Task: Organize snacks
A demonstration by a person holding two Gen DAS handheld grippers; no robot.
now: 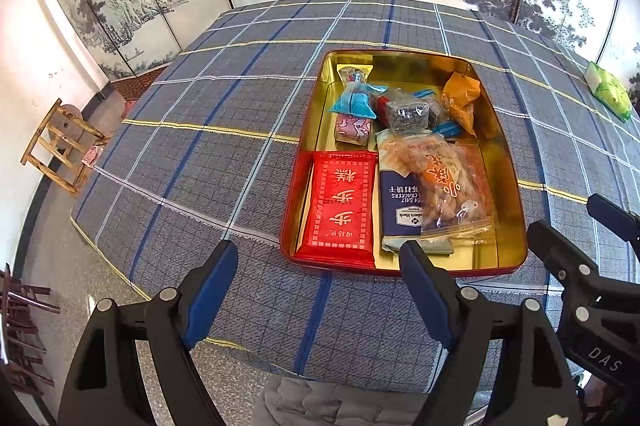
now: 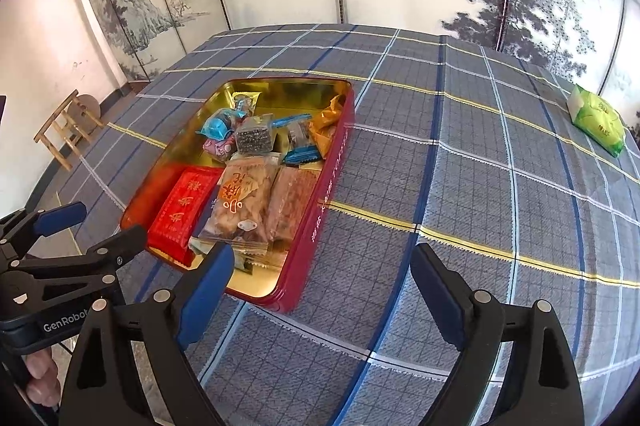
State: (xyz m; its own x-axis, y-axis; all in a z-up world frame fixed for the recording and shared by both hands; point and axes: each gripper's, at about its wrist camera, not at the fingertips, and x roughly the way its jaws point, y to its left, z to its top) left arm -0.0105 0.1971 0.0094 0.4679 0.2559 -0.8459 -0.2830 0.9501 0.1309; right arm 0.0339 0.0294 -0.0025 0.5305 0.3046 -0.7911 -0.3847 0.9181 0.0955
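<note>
Both tongs wide open, empty — left tongs; right tongs; snack tin just ahead.

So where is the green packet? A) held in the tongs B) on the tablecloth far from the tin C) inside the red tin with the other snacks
B: the green packet lies alone on the plaid tablecloth, well apart from the red tin, and neither pair of tongs holds anything.
</note>
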